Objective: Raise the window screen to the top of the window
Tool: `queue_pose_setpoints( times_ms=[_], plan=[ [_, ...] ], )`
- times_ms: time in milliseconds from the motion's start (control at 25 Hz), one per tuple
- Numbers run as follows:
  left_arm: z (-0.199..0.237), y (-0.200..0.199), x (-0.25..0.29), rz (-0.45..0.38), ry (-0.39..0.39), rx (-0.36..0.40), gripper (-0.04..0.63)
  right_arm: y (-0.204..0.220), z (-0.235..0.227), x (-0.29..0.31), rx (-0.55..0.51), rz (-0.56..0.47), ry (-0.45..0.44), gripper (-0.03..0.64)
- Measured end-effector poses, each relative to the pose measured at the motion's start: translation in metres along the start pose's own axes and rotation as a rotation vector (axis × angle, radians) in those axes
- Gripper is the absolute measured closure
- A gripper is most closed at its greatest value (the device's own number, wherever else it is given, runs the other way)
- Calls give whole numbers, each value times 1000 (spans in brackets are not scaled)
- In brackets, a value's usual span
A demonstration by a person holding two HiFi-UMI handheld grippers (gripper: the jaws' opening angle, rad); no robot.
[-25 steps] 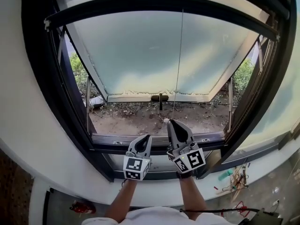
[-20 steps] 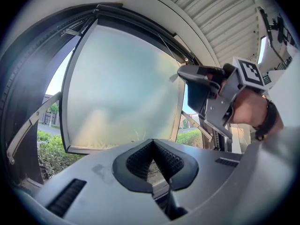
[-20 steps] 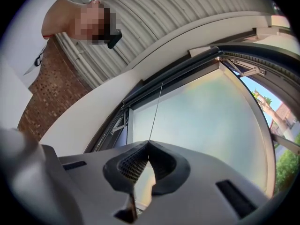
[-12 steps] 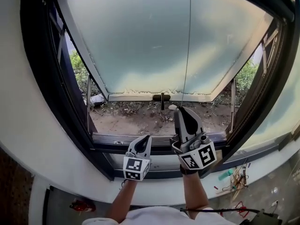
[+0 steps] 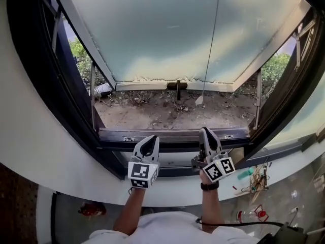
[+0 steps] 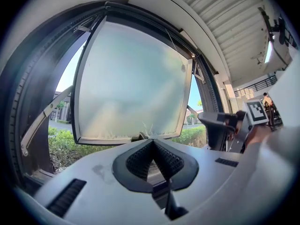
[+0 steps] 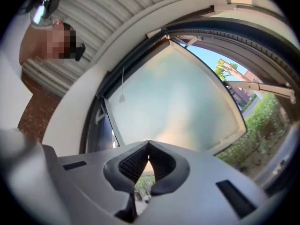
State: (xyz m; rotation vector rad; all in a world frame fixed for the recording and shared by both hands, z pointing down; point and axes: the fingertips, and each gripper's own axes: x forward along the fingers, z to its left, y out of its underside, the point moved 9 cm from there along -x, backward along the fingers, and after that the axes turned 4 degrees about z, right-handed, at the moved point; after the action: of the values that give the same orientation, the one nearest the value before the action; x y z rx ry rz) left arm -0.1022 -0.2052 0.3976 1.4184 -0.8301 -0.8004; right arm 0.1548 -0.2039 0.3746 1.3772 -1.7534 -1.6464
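- Left gripper (image 5: 148,142) and right gripper (image 5: 205,132): jaws pressed together, empty, just above the window sill (image 5: 172,134).
- The screen's pull cord (image 5: 210,47) hangs free, above and beyond the right gripper, well apart.

Nothing readable in view, no words, no numbers: just square markers (image 5: 141,172) on left gripper (image 5: 151,139) and right gripper (image 5: 205,131).
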Motion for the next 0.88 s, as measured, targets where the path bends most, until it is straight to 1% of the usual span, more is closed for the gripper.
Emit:
queue_pose_setpoints(
  times_ms=[80,120,160,240,320,440,560,880],
  plan=[
    [-1,6,-1,19,11,3,594,17,-5,-3,-69,158,126,614],
    [-2,9,0,29,17,-1,594,23,-5,-1,-110,219,179,614],
    [-2,12,2,39,23,-8,594,27,-4,1,-155,267,217,614],
    [-4,17,4,55,34,-21,594,34,2,5,-232,326,240,614],
    [-6,20,4,59,43,-29,594,42,11,6,-252,350,223,614],
    [-6,25,5,70,48,-32,594,52,22,6,-241,369,199,614],
    [-6,30,5,82,54,-34,594,56,30,7,-253,370,187,614],
    [-6,33,4,82,83,-32,594,60,33,5,-246,357,201,614]
  ],
)
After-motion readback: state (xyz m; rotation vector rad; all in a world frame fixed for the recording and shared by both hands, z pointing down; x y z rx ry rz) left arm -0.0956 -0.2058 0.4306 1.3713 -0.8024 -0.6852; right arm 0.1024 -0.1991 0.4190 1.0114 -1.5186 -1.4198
